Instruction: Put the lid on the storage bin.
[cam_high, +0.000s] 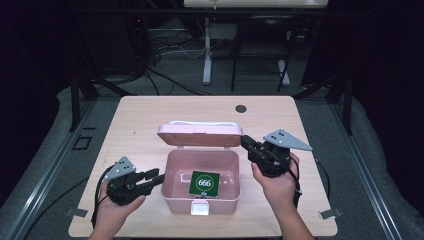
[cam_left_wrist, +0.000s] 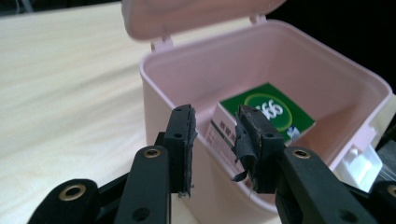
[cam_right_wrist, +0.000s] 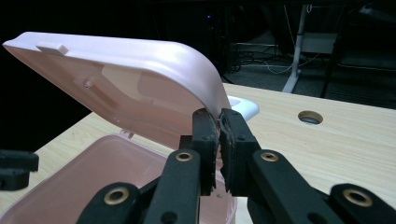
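meanwhile the right gripper (cam_right_wrist: 219, 122) pinched the edge of the raised pink lid (cam_right_wrist: 140, 79), holding it over the pink box (cam_high: 172, 165). inside the box lay a green card (cam_high: 204, 183). the left gripper (cam_left_wrist: 215, 140) stood parted at the box's left wall, nothing between its pads. beyond the box, a round hole (cam_high: 241, 108) marked the table (cam_high: 140, 115).

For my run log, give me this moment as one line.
left gripper: open, at pink box left wall | right gripper: shut on lid edge, lid raised | green card: inside box
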